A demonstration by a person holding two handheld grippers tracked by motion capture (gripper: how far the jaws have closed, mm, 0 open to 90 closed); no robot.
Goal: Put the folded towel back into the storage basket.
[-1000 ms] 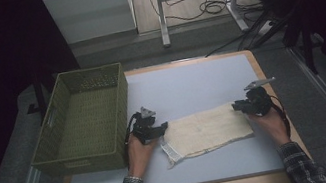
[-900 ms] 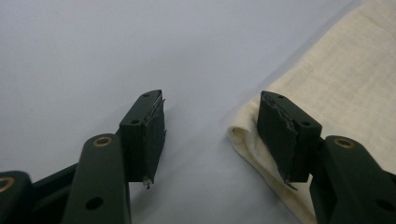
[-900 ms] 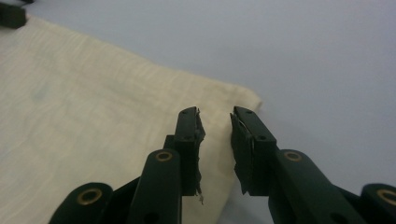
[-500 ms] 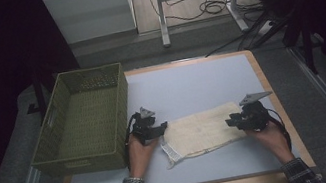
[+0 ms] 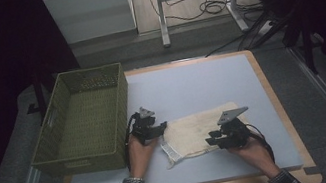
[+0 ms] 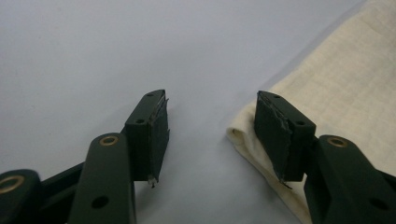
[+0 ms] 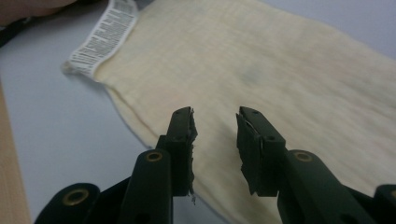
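A cream cloth [image 5: 193,132] lies flat on the pale blue mat [image 5: 200,85], with a white printed label [image 7: 105,37] at one corner. My left gripper [image 5: 149,127] sits at the cloth's left end, open, its right jaw resting against the folded cloth edge [image 6: 243,135]. My right gripper [image 5: 220,138] hovers over the cloth's near edge [image 7: 154,135], open, with nothing between its jaws. In the left gripper view the gripper [image 6: 210,130] has bare mat between its pads. The right gripper [image 7: 215,140] in its own view looks along the cloth.
A green woven basket [image 5: 57,135] stands empty at the mat's left side, close to my left hand. The wooden table edge [image 5: 273,97] runs along the right. Metal desk legs and cables [image 5: 202,8] lie on the floor beyond.
My right gripper has moved from the cloth's far right corner leftward and toward the person, down to the cloth's near edge. The left gripper has stayed in place.
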